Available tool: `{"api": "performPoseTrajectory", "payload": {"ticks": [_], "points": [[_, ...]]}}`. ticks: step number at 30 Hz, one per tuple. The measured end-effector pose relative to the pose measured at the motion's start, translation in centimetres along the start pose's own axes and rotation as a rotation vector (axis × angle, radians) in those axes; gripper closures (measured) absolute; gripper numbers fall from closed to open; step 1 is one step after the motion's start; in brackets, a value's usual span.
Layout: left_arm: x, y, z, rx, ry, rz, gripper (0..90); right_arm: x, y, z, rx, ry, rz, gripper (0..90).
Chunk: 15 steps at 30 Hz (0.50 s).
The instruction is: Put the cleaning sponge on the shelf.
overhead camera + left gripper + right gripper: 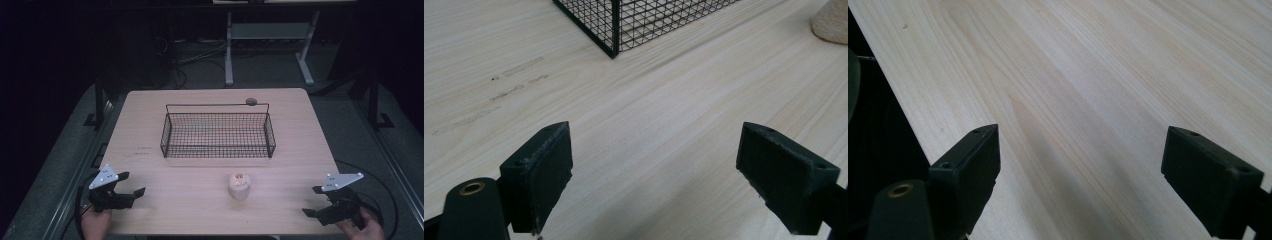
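My L gripper (131, 183) sits near the table's (150, 210) front-left corner, jaws wide, nothing btwn them; in the left gripper view I see bare wood btwn the pads and the basket's (615, 30) near corner up ahead. R gripper (314, 201) is at the front-right corner, jaws also wide and empty, pointing across the wood toward the middle.

The item (239, 185), a small tan lumpy thing w/ an opening on top, stands in front of the basket (218, 134), a bit right of its centre, roughly midway btwn my two grippers and well apart from both. Basket looks empty as far as I can tell.

My read: approach step, no pick started yet. Likely job is item into basket. Next move needs one gripper, R prob closer, swung in toward the item, jaws kept wide to straddle it, then closed gently, since it looks soft.
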<state>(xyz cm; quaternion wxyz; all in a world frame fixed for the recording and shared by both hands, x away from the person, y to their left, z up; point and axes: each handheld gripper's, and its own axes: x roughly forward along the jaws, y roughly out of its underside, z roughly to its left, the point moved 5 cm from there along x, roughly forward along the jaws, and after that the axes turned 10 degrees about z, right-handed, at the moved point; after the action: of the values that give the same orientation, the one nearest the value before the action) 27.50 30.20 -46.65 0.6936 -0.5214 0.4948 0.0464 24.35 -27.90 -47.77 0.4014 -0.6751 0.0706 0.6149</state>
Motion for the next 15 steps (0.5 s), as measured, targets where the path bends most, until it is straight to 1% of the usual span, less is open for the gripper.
{"api": "performPoseTrajectory", "payload": {"ticks": [3, 5, 11, 12, 14, 15], "points": [[0.0, 0.0, 0.0, 0.003, -0.001, 0.002, 13.7, 0.0, -0.1, 0.1, -0.004, -0.004, 0.003, 15.7], [0.0, 0.1, -0.1, 0.006, -0.002, 0.002, 13.7, 0.1, -0.3, 0.2, -0.016, -0.008, 0.006, 15.6], [0.0, 0.1, -0.1, -0.002, -0.001, 0.005, 13.7, 0.0, -0.7, 0.4, -0.033, -0.008, 0.010, 15.6], [0.0, 0.1, -0.1, 0.002, -0.004, 0.005, 13.7, 0.0, -1.0, 0.6, -0.040, -0.016, 0.015, 15.6], [0.0, 0.1, -0.1, -0.001, -0.004, 0.005, 13.7, -0.1, -1.1, 0.6, -0.042, -0.015, 0.016, 15.6], [0.0, 0.1, -0.1, 0.002, -0.005, 0.002, 13.7, -0.2, -1.6, 0.8, -0.056, -0.015, 0.020, 15.6]]}}
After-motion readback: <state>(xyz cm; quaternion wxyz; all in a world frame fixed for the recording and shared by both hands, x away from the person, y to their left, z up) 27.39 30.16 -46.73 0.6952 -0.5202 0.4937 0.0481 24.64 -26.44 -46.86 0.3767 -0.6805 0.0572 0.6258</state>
